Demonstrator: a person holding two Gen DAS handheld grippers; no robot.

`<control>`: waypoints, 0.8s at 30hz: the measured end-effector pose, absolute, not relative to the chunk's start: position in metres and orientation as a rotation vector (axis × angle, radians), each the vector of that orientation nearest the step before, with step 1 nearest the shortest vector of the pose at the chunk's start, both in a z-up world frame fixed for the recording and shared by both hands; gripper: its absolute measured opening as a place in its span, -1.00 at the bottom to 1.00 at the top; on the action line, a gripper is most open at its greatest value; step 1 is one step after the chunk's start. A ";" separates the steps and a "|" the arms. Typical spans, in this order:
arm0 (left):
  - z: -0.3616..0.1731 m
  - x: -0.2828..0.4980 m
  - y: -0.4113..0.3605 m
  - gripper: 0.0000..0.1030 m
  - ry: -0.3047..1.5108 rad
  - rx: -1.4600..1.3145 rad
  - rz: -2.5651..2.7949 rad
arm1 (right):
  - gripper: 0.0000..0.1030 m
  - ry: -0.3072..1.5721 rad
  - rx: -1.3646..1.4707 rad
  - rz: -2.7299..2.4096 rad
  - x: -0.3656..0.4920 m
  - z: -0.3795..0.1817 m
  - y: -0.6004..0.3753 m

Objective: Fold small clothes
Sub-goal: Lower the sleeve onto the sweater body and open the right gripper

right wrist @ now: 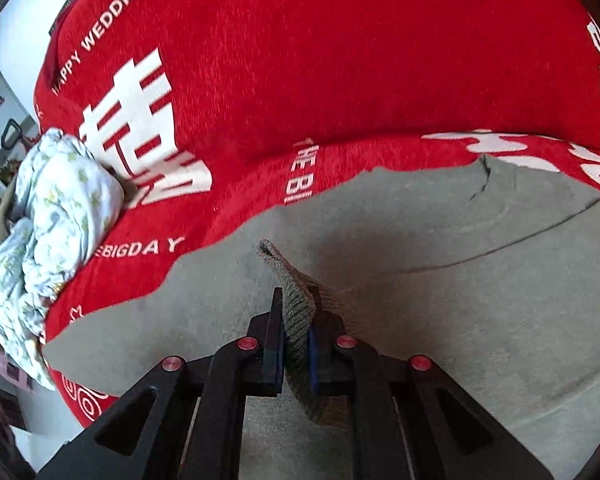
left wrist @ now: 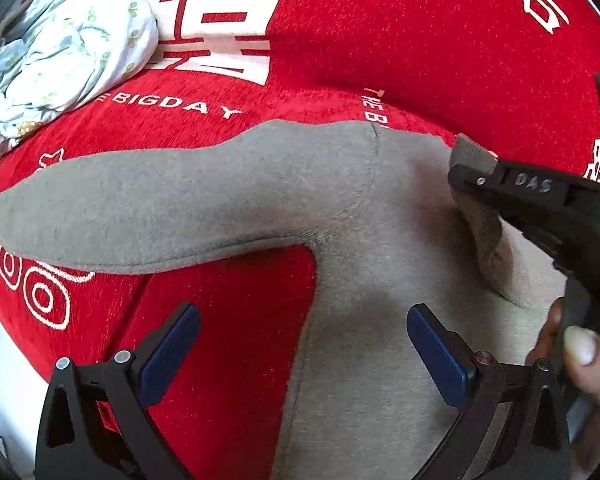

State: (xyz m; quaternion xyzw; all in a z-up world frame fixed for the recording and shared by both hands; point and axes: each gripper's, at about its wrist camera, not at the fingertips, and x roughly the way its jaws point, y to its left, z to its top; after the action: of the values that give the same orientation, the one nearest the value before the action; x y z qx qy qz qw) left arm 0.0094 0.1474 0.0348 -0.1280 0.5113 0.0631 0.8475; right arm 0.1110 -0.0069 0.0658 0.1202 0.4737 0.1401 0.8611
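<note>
Right tool clamped — grey garment's cuff

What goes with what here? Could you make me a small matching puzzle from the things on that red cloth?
Things:
1. grey top
2. floral bundle
3. left gripper
4. right gripper

States:
A. crumpled in a heap at the cloth's edge
B. fingers spread apart, holding nothing
C. spread flat on the red cloth
D. pinching a ribbed cuff

Pairs: 1-C, 2-A, 3-B, 4-D
</note>
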 end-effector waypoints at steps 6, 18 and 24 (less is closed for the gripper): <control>0.032 0.007 0.150 1.00 1.084 -0.283 0.143 | -0.70 1.047 0.233 0.343 0.110 0.048 0.006; 0.041 0.014 0.132 1.00 1.058 -0.285 0.125 | 0.62 0.879 0.157 0.199 0.081 0.089 -0.110; 0.050 0.030 0.081 1.00 1.056 -0.246 0.012 | 0.62 0.952 0.133 -0.089 0.072 0.050 -0.213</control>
State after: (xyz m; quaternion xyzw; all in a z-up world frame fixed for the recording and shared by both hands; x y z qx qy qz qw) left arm 0.0301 0.0811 0.0498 -0.1170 0.5026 0.0055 0.8565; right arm 0.0721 -0.2129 0.0501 0.0642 0.4578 -0.0427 0.8857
